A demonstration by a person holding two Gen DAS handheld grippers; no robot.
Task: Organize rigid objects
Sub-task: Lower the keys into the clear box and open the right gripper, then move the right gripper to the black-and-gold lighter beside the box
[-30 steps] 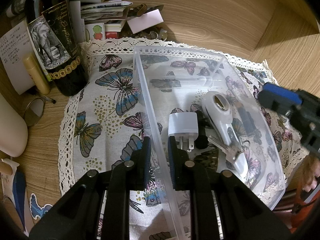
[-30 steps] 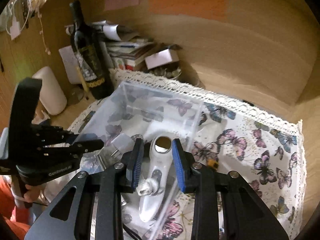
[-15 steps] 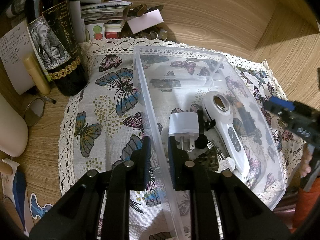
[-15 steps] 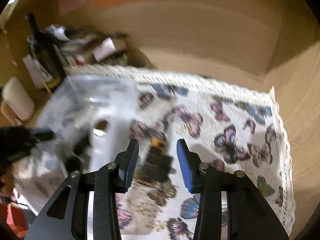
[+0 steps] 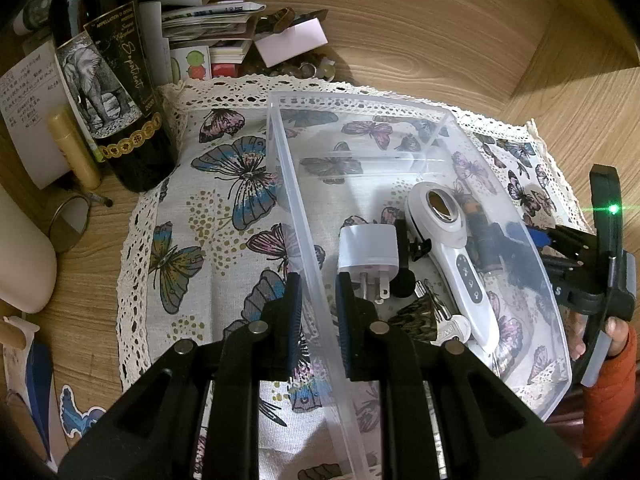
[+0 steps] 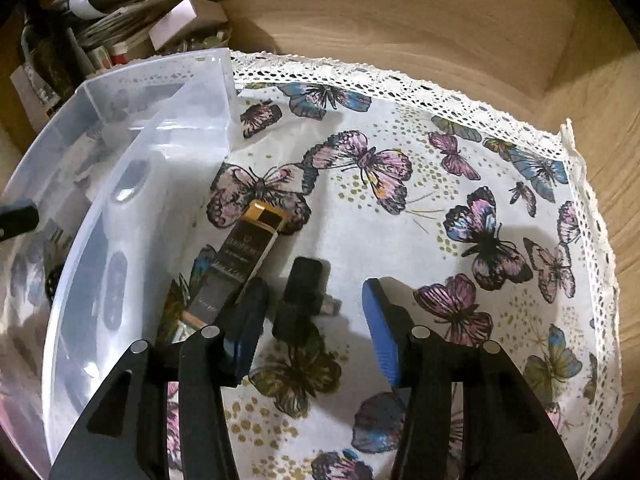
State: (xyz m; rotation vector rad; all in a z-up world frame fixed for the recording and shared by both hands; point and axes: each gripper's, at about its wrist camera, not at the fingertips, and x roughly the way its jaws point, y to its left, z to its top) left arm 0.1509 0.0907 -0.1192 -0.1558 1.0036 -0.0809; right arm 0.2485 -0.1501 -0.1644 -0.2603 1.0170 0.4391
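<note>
A clear plastic bin (image 5: 296, 208) stands on a butterfly cloth (image 5: 224, 216). Inside lie a white plug adapter (image 5: 368, 246), a white handheld device (image 5: 456, 252), keys (image 5: 444, 320) and small dark items. My left gripper (image 5: 318, 300) is shut on the bin's left wall. My right gripper (image 6: 314, 320) is open, low over the cloth outside the bin (image 6: 132, 240). A small black USB-like piece (image 6: 300, 300) lies between its fingers. A black and gold box (image 6: 244, 256) lies beside its left finger.
A dark wine bottle (image 5: 108, 92), papers and small boxes (image 5: 216, 36), a round mirror (image 5: 70, 224) and a white rounded object (image 5: 20, 256) crowd the left and back. A wooden wall (image 6: 400, 20) rises behind the cloth.
My right gripper has left the bin, swung right and come down over the cloth, opening wider around the black piece. The left gripper still holds the bin wall.
</note>
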